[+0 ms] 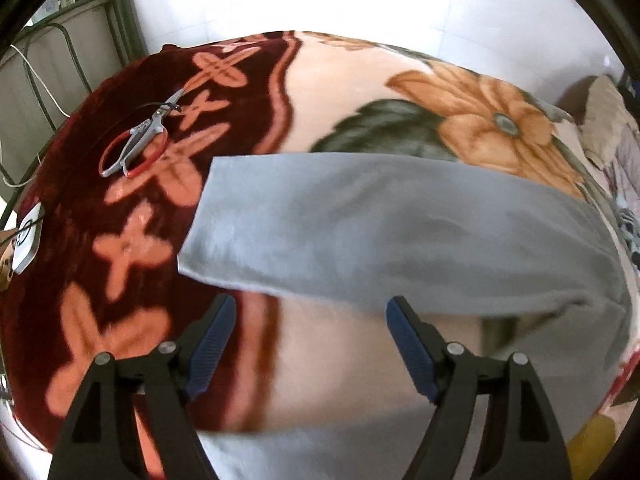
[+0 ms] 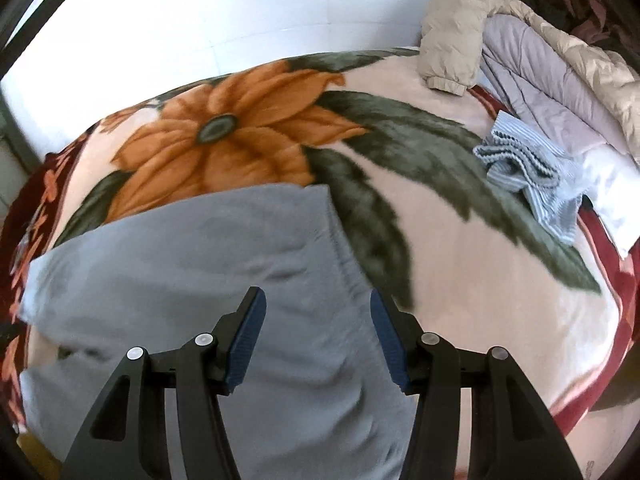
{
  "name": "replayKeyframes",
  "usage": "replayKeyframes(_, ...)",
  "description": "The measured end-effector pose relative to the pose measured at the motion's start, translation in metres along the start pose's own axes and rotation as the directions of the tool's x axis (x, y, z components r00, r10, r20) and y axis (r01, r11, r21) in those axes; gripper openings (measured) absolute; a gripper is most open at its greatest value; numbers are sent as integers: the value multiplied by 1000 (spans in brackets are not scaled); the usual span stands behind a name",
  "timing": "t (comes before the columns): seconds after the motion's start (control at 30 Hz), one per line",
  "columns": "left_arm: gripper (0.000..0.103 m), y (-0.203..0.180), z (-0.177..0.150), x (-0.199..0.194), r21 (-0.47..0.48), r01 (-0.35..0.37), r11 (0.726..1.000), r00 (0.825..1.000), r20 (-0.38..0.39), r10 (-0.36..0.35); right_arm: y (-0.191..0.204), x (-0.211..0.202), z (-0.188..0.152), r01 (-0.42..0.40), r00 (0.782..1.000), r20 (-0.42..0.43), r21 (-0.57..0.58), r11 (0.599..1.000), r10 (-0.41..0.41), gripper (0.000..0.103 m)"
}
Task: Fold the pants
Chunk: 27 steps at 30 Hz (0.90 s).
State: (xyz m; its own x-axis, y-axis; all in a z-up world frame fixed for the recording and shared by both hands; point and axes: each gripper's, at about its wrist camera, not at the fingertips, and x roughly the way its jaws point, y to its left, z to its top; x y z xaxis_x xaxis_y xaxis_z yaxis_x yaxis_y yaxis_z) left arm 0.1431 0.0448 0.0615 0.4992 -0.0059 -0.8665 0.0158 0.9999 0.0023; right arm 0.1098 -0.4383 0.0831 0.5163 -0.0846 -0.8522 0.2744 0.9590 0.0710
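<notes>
Grey pants (image 1: 400, 232) lie spread on a floral blanket (image 1: 352, 80) on a bed. In the left wrist view one leg runs across the middle, its cuff end to the left, and a second leg lies below. My left gripper (image 1: 310, 312) is open and empty, hovering over the gap between the two legs. In the right wrist view the pants (image 2: 192, 272) show their waistband end at the right. My right gripper (image 2: 318, 304) is open and empty, just above the waist area near the waistband edge.
Scissors with red handles (image 1: 138, 140) lie on the dark red blanket border at left. A white tag (image 1: 26, 240) sits at the left edge. A striped blue cloth (image 2: 532, 176) and piled jackets (image 2: 520, 48) lie at right. A metal bed frame (image 1: 120, 20) stands at back left.
</notes>
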Motion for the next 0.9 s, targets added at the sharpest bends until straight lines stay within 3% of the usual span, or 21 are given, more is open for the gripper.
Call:
replayKeyframes(0.4,83,-36,-72,-63,-21,89,996,996,12,-88,39,-59,-79,-106,994,-6,-29,994,106,56)
replayKeyframes(0.77,83,-74,-119,-95,50,139,989,990,10,-139,52,-82,-113,-125,992,-33,-54,991,123,59)
replayKeyframes(0.9,83,-97,-132,-91,91,166,982,986,-11,-166,46,-80,-124,-91,995,-45,-65,994,88,60)
